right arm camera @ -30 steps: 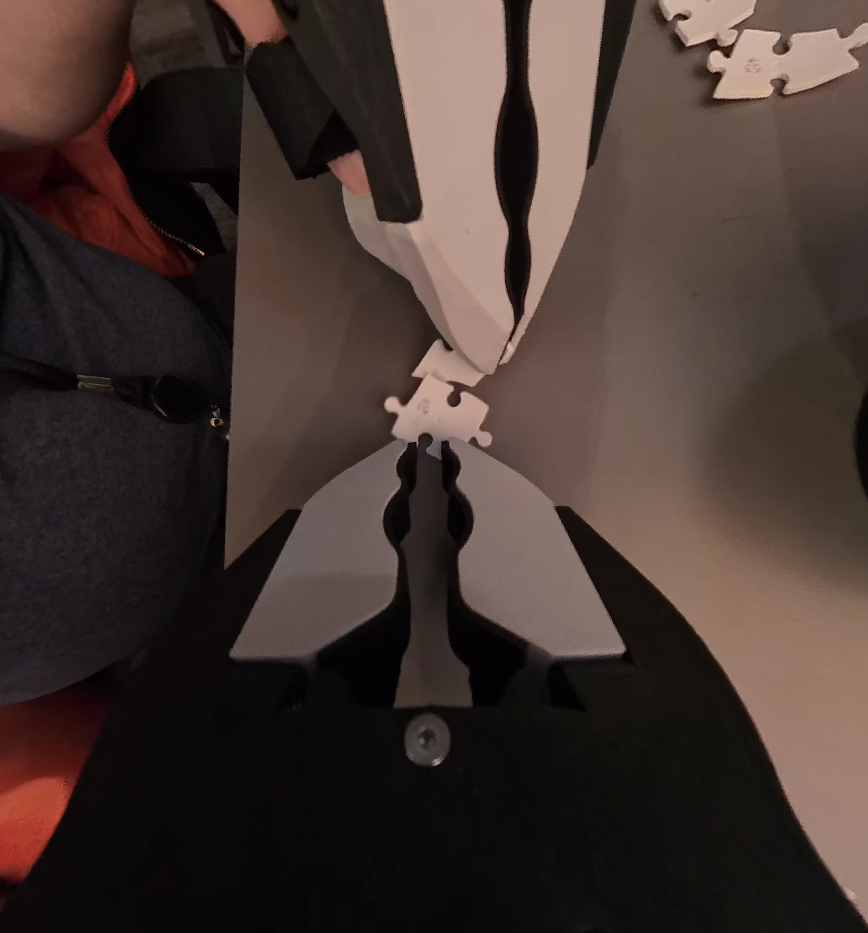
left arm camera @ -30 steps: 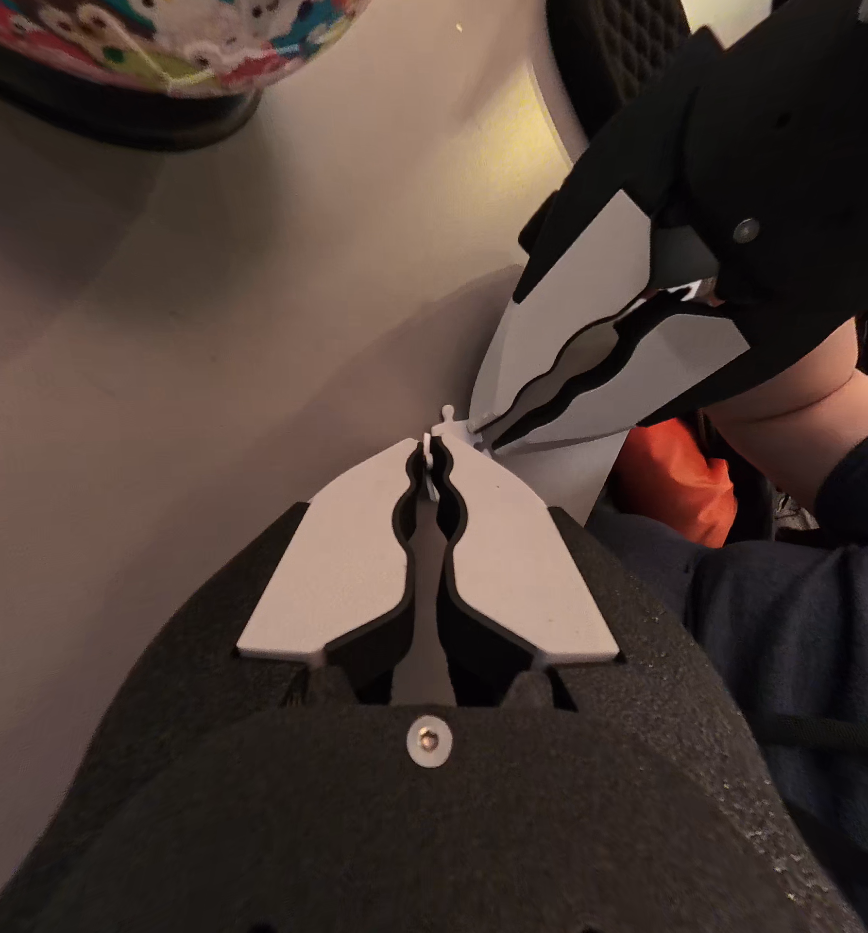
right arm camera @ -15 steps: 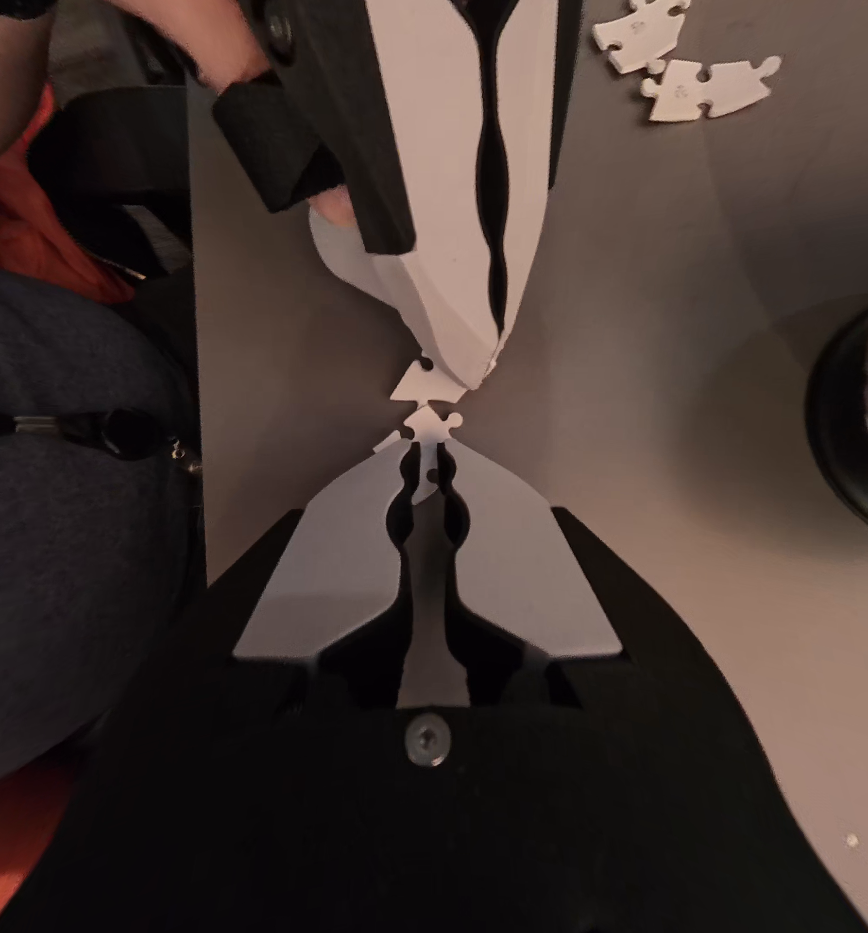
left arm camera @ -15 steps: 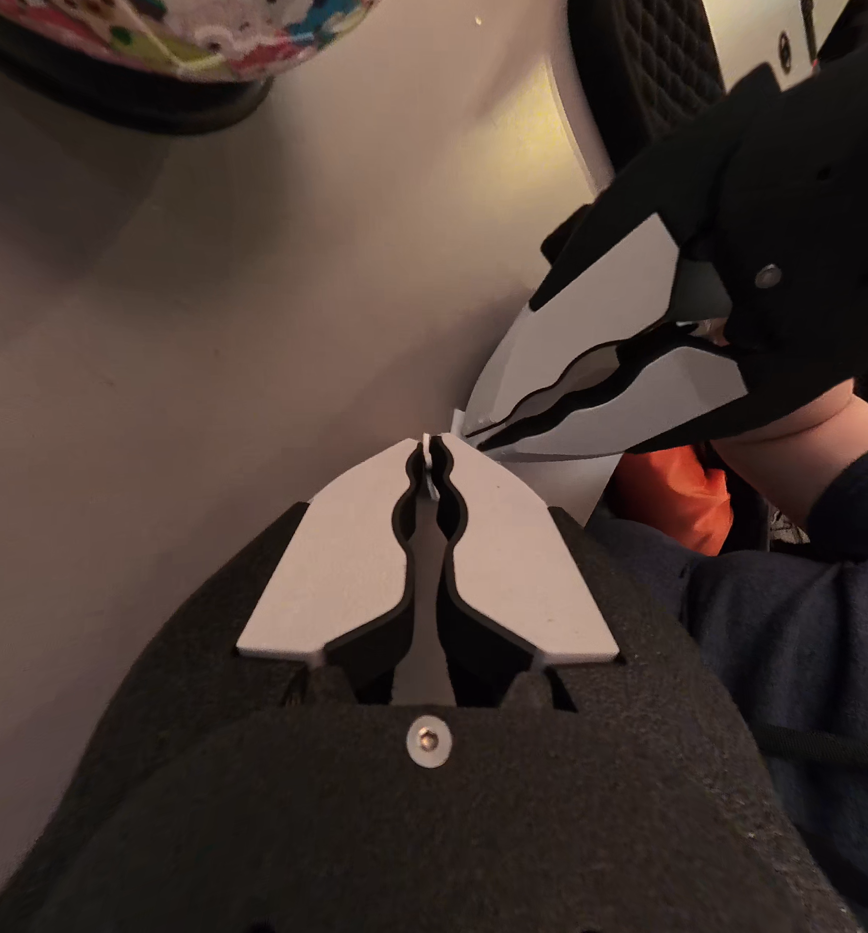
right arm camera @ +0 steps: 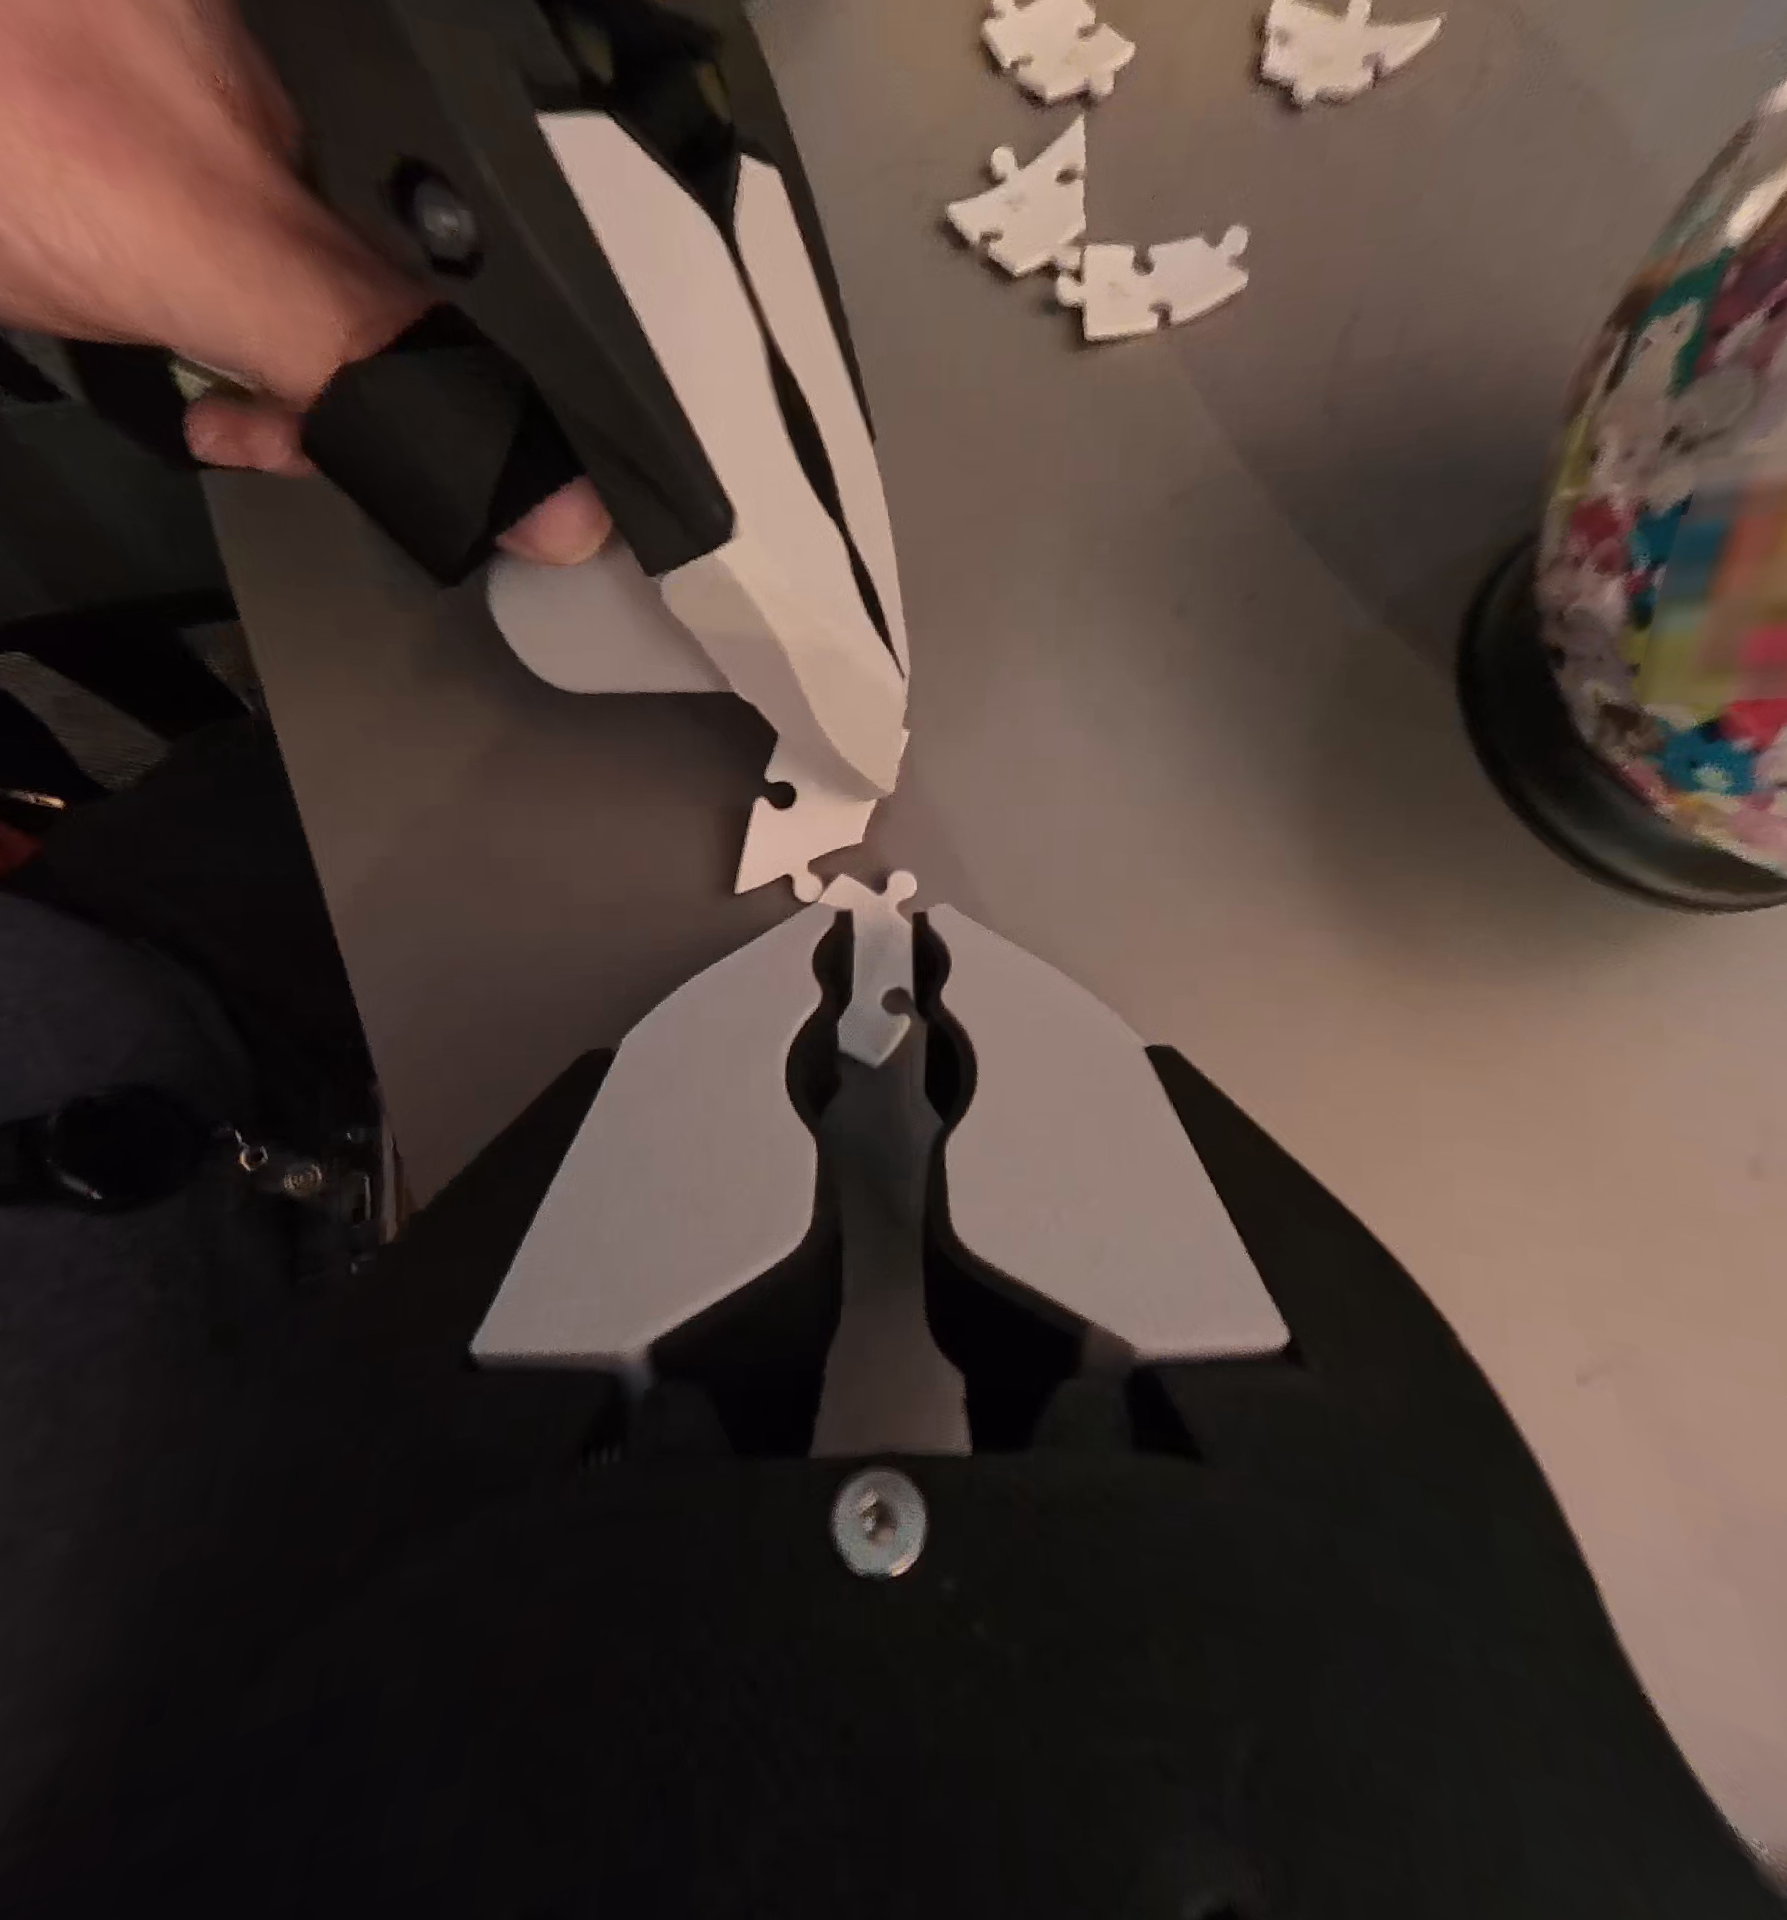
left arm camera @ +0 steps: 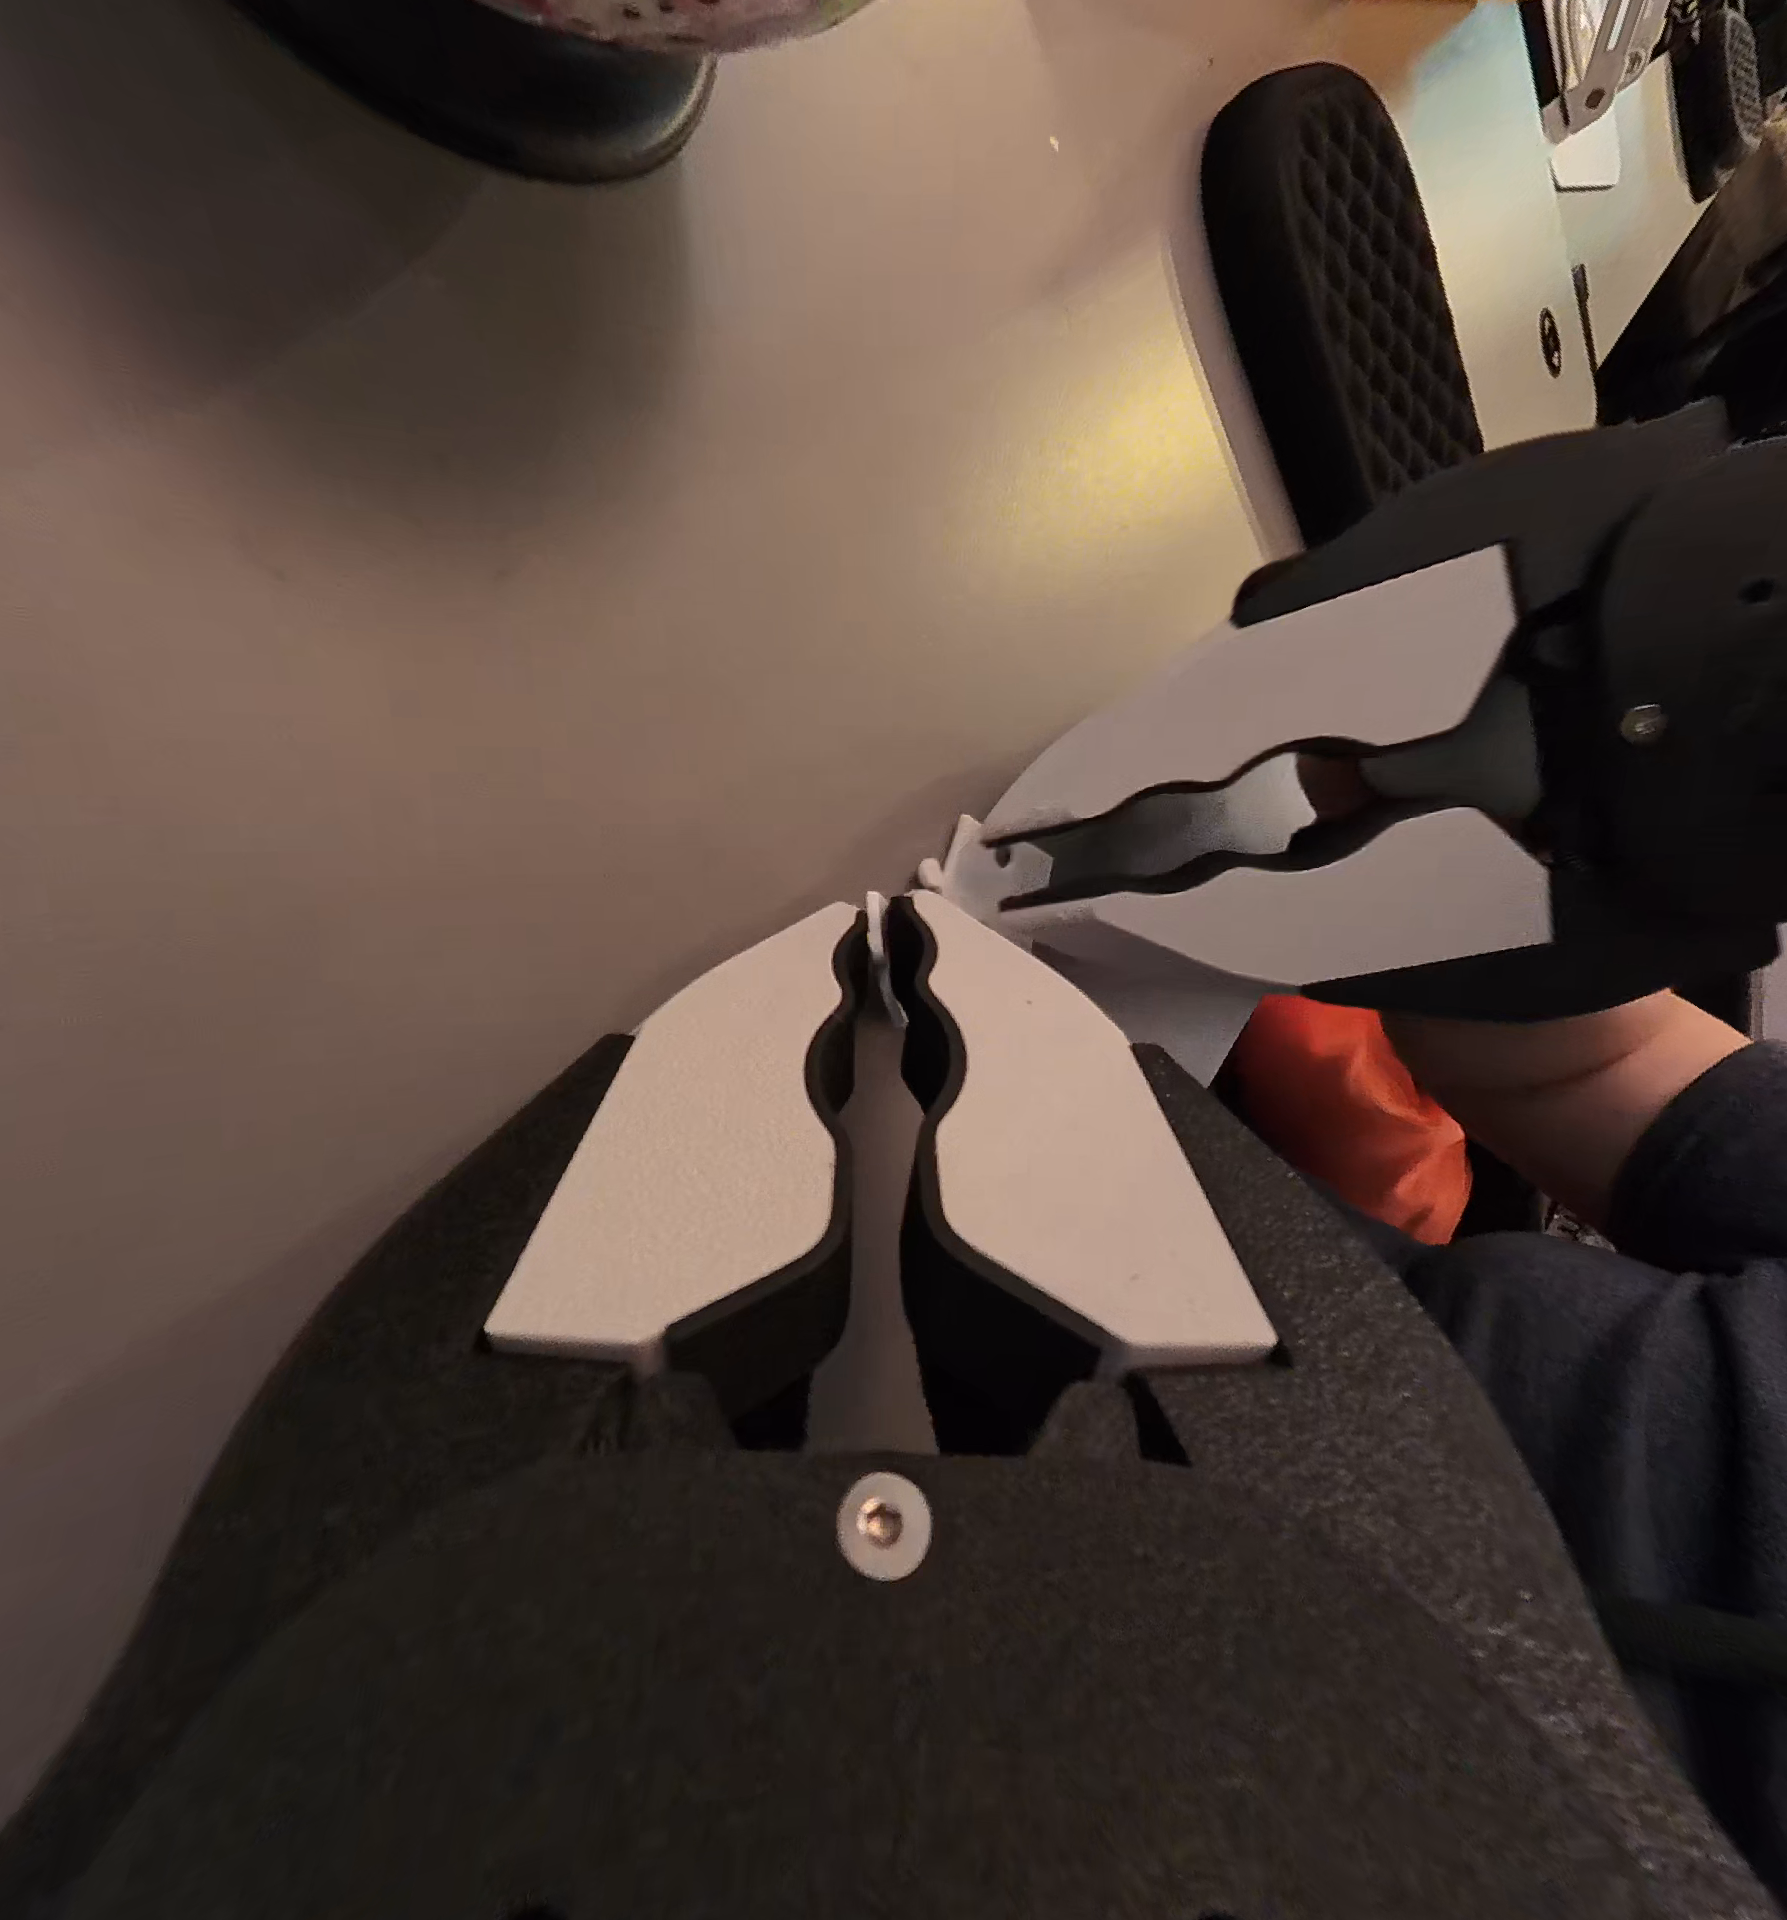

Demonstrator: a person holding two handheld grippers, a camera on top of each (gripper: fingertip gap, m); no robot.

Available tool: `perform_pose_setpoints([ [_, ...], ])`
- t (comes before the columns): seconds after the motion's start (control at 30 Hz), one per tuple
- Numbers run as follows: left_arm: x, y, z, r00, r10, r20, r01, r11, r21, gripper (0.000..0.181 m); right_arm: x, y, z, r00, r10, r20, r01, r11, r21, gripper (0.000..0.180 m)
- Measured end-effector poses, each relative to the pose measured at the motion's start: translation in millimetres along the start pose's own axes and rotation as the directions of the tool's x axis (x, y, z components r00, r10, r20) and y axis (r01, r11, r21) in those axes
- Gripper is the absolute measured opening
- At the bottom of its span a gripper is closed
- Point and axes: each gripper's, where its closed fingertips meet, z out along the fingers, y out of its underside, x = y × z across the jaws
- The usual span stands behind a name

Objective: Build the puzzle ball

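In the left wrist view, the left gripper [left arm camera: 884, 914] has its white-faced jaws pinched on a thin white puzzle piece [left arm camera: 881, 961], seen edge-on, probably so its free edge points toward the other tool. The right gripper [left arm camera: 1003, 873] comes in from the right, over the near edge of the pale grey table [left arm camera: 453, 623], with a second white puzzle piece [left arm camera: 967, 868] at its tips. The base of the puzzle ball [left arm camera: 515, 94] sits at the far side.

In the right wrist view, the right gripper [right arm camera: 881, 914] is clamped on its piece [right arm camera: 873, 992], whose knobs stick out in front. The left gripper [right arm camera: 884, 790], carried by a hand [right arm camera: 120, 229], grips the wedge-shaped piece [right arm camera: 801, 847]. The two pieces meet tab to notch just above the table, apparently being joined before going onto the colourful, half-built ball [right arm camera: 1699, 520] on its dark stand at the right edge. Loose white pieces [right arm camera: 1097, 239] wait at the far edge.
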Motion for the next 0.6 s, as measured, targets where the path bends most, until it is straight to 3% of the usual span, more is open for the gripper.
perform_pose_setpoints([
  [0.17,0.2,0.1,-0.1,1.0,0.015,0.013,-0.015,1.0,0.003,0.004,-0.7,11.4,-14.6,0.994,-0.082,0.071,0.088,0.993,-0.078,0.007],
  [0.3,2.2,-2.5,2.6,1.0,0.023,0.016,-0.023,1.0,-0.004,0.004,-2.4,16.2,-9.7,0.988,-0.05,0.146,0.063,0.994,-0.087,0.007],
  [0.6,6.5,-6.1,9.6,0.999,0.043,0.016,-0.043,0.999,-0.01,0.004,-6.2,13.9,-3.3,0.983,-0.103,0.149,0.118,0.988,-0.099,0.005],
])
